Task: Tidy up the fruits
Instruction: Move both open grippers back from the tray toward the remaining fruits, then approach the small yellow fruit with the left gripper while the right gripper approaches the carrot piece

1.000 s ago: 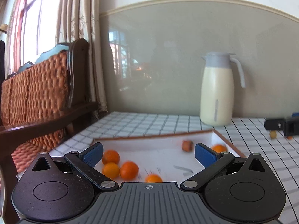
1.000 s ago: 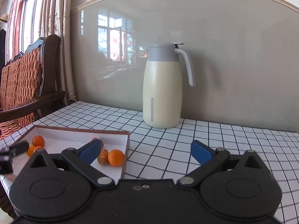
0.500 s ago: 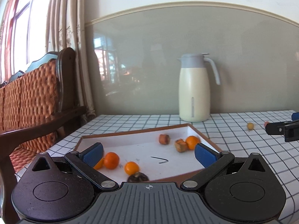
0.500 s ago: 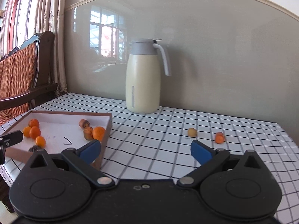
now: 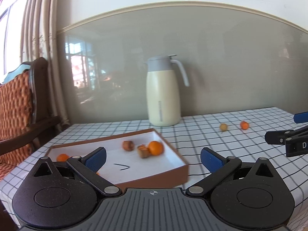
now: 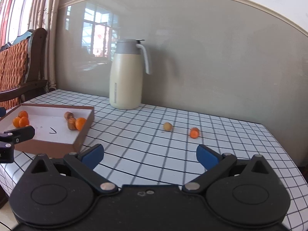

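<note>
Right of the tray (image 6: 80, 137), two loose fruits (image 6: 194, 132) lie ahead of the nearer right gripper (image 6: 150, 155), both grippers spread empty.

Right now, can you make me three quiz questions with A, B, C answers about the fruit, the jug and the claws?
1. Where does the cream jug stand?
A. on the checked tablecloth by the wall
B. inside the tray
C. on the chair

2. How many small fruits lie loose on the cloth, outside the tray?
A. none
B. two
C. five

3. How is the right claw?
A. shut on an orange
B. shut and empty
C. open and empty

Answers:
1 A: the jug stands on the cloth, against the wall.
2 B: a yellowish fruit and an orange fruit sit apart from the tray.
3 C: its blue pads are wide apart with only cloth between.
</note>
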{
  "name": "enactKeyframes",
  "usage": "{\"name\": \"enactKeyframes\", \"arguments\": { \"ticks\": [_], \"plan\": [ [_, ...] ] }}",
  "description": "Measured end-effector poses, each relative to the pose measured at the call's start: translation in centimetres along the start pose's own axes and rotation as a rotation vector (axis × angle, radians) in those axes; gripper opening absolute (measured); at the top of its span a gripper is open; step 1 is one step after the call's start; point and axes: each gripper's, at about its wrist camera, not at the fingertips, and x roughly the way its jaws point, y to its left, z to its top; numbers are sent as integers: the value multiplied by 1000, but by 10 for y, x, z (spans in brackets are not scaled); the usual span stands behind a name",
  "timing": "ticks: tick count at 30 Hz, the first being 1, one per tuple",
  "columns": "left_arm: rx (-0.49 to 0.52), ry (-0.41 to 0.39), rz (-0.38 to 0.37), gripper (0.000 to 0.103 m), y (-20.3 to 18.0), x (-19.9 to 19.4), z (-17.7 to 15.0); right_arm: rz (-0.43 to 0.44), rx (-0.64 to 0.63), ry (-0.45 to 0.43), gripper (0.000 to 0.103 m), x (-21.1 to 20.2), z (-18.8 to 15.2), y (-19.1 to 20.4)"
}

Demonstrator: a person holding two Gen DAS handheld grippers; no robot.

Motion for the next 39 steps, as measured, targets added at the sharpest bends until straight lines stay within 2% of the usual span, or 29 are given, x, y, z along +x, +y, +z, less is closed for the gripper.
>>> {"name": "enactKeyframes", "arguments": {
  "ticks": [22,28,30,32,39],
  "plan": [
    [35,-4,-128,103,-63,14,9,-89,27,13,97,-10,-19,-50],
    [7,14,-148,103,-81,41,19,-108,25,-6,97,3,-12,-60],
    [-13,24,-175,103,-88,52,22,-116,26,-9,97,9,-10,-64],
    [-6,17,-164,103,-97,60,23,-118,29,-5,97,18,-9,-68],
    [16,26,-177,103,-115,109,35,-138,42,24,96,65,1,-85]
  ]
}}
